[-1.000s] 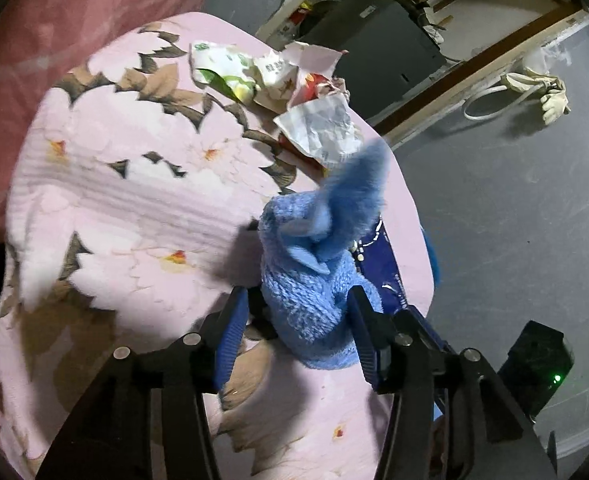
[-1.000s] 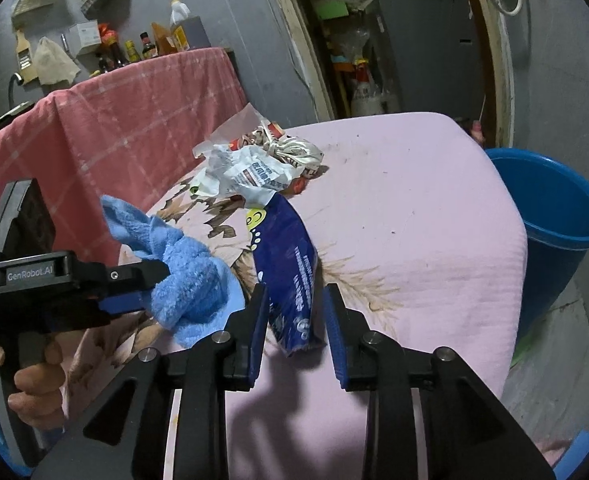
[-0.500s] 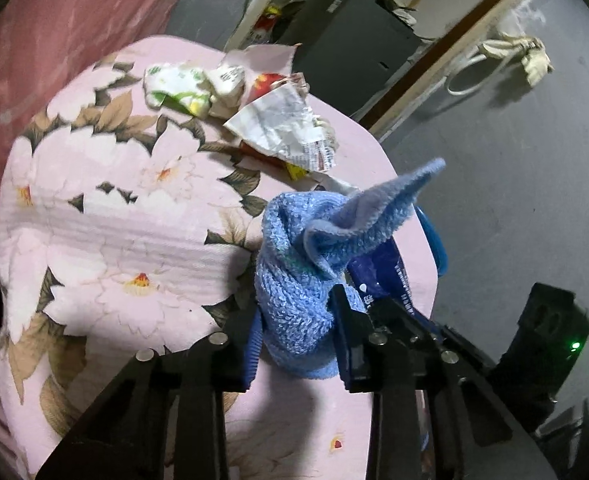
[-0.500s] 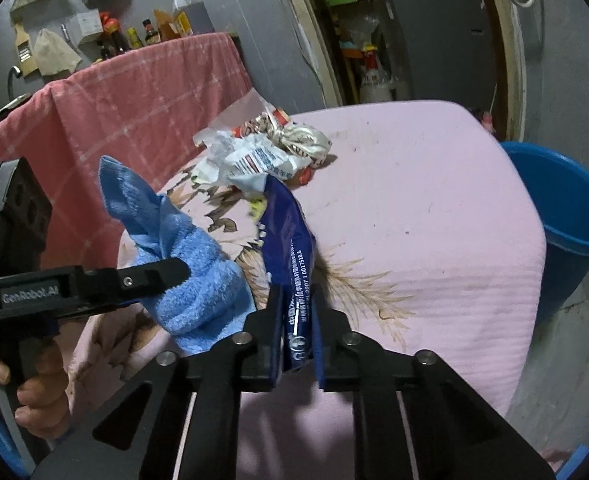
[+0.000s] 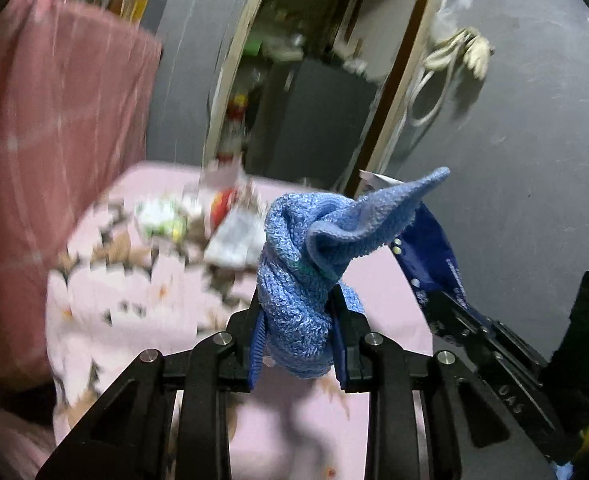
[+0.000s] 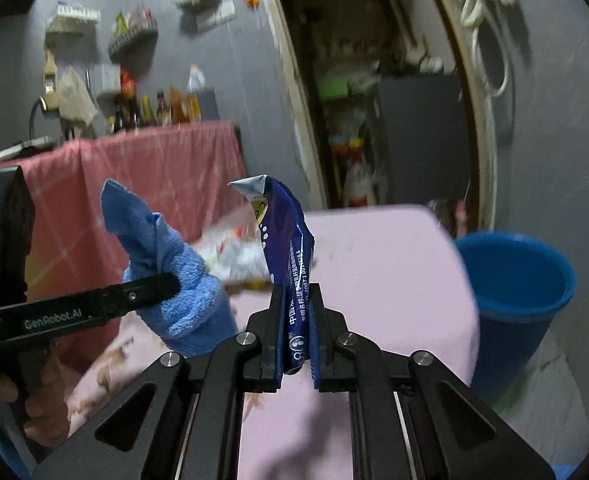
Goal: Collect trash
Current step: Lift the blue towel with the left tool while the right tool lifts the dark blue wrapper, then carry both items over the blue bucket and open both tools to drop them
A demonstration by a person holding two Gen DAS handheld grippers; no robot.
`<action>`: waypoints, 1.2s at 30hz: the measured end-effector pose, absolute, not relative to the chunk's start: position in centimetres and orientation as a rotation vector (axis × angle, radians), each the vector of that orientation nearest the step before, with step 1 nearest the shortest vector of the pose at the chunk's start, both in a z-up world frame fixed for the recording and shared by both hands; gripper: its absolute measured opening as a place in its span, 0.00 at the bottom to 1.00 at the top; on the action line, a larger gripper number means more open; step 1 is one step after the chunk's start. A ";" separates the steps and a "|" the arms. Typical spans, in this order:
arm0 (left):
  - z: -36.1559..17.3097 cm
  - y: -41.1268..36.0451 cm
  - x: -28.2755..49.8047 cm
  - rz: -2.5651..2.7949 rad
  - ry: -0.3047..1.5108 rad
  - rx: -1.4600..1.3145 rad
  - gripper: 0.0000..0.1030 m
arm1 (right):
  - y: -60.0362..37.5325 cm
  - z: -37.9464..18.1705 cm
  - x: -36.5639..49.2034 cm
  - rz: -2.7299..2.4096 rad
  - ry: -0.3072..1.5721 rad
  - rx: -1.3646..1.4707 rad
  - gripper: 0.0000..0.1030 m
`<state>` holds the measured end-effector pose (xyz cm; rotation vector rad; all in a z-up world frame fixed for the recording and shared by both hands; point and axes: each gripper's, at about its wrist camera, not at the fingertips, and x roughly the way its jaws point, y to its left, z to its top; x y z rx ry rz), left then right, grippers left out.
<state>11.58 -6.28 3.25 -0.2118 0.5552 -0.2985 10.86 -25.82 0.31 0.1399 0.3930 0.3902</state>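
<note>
Wrapper (image 6: pixel 290 272) clamped in right gripper (image 6: pixel 297 336), lifted

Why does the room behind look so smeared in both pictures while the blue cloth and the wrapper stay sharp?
Left wrist view: the blue towel is crisp and the floral tablecloth streaks, which suggests camera motion. Right wrist view: the dark blue wrapper stays sharp, the blue bucket softens, and the fisheye bends the doorframe.

Both wrist cameras looked forward, close over the pink-covered desk (image 5: pixel 142 300), sharing the doorway (image 6: pixel 358 92) beyond.
</note>
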 end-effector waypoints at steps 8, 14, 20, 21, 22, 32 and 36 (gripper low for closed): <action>5.4 -11.2 12.2 -0.283 0.262 -0.105 0.24 | -28.8 3.8 10.6 0.270 0.148 0.138 0.08; 5.2 -15.8 15.3 -0.315 0.196 -0.112 0.24 | -32.5 5.0 12.6 0.140 0.044 0.093 0.08; 5.8 -20.8 18.9 -0.363 0.162 -0.143 0.24 | -36.9 4.7 14.9 0.036 -0.008 0.065 0.08; 6.0 -21.4 19.6 -0.370 0.163 -0.147 0.24 | -37.6 4.5 15.1 0.025 -0.011 0.065 0.08; 5.9 -22.5 20.5 -0.382 0.170 -0.152 0.24 | -38.5 4.3 15.5 0.009 -0.011 0.067 0.08; 3.5 -29.3 28.1 -0.449 0.398 -0.160 0.24 | -44.6 0.6 19.7 -0.072 0.095 0.140 0.09; 1.5 -31.2 30.6 -0.450 0.527 -0.150 0.24 | -46.2 -1.2 21.2 -0.086 0.174 0.181 0.09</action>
